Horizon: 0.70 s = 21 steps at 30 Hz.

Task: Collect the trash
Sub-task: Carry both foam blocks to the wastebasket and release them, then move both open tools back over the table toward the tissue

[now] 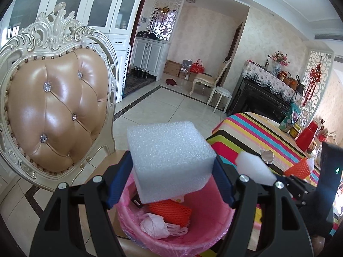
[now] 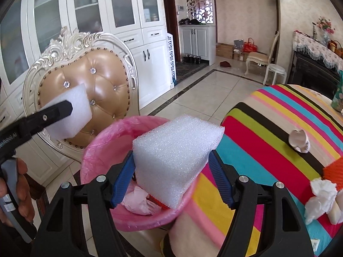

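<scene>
Pale floor tiles run clear from the tufted chair (image 1: 53,107) back to the far cabinets in the left wrist view; the left gripper (image 1: 171,184) is clamped on one white foam block (image 1: 171,160), which hangs over the pink-lined trash bin (image 1: 214,222); the bin holds one orange net sleeve (image 1: 169,211) and one crumpled pink bag (image 1: 154,224); its rim sits just beside the edge of the striped table (image 1: 253,132); at right the right gripper's second foam block (image 1: 255,169) shows above that edge. From the right wrist view, the right gripper (image 2: 171,177) grips its own foam block (image 2: 173,160) over the bin's near rim (image 2: 96,150); the left gripper (image 2: 64,109) enters from the left with its block against the chair back (image 2: 96,85); on the table lie one broken eggshell (image 2: 299,140), crumpled white tissue (image 2: 321,197) and one orange net piece (image 2: 334,173); open floor stretches behind the bin.
</scene>
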Each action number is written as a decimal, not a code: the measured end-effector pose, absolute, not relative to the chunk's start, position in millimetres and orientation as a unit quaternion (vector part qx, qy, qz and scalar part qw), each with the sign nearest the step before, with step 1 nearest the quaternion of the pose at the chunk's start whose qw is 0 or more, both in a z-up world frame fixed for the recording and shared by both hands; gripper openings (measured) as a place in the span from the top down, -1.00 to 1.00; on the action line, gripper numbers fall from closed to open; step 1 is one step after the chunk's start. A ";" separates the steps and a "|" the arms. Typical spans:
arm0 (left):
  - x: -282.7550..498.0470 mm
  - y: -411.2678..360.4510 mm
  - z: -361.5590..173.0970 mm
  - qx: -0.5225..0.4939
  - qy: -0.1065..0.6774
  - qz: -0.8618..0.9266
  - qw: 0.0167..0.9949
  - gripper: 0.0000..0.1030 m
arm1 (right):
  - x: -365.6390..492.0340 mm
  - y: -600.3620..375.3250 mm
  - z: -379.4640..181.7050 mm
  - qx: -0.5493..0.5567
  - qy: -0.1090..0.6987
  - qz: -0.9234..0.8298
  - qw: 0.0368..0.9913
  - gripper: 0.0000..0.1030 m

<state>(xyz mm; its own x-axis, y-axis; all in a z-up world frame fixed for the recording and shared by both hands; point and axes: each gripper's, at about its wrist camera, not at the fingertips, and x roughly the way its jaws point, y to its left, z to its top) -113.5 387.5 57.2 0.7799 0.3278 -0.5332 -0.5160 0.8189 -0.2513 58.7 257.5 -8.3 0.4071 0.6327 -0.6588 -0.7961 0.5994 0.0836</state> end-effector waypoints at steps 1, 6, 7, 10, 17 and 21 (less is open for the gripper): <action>-113.0 390.3 56.6 -0.197 0.240 0.228 0.923 -0.37 | 57.9 261.2 -10.3 -0.124 0.334 0.432 0.828 -0.29; -112.1 400.9 52.3 -0.205 0.239 0.227 0.921 -0.37 | 57.5 278.1 -19.7 -0.134 0.336 0.438 0.823 -0.31; -111.5 401.8 51.3 -0.206 0.240 0.226 0.921 -0.37 | 57.7 281.4 -21.0 -0.134 0.337 0.439 0.822 -0.32; -107.6 404.9 47.7 -0.208 0.246 0.220 0.921 -0.38 | 58.0 284.2 -24.9 -0.138 0.339 0.438 0.821 -0.51; -105.9 407.4 42.5 -0.221 0.247 0.219 0.918 -0.61 | 61.7 282.4 -28.6 -0.144 0.337 0.428 0.826 -0.62; -104.1 402.7 42.5 -0.224 0.249 0.218 0.917 -0.61 | 66.2 261.2 -21.6 -0.132 0.332 0.418 0.835 -0.63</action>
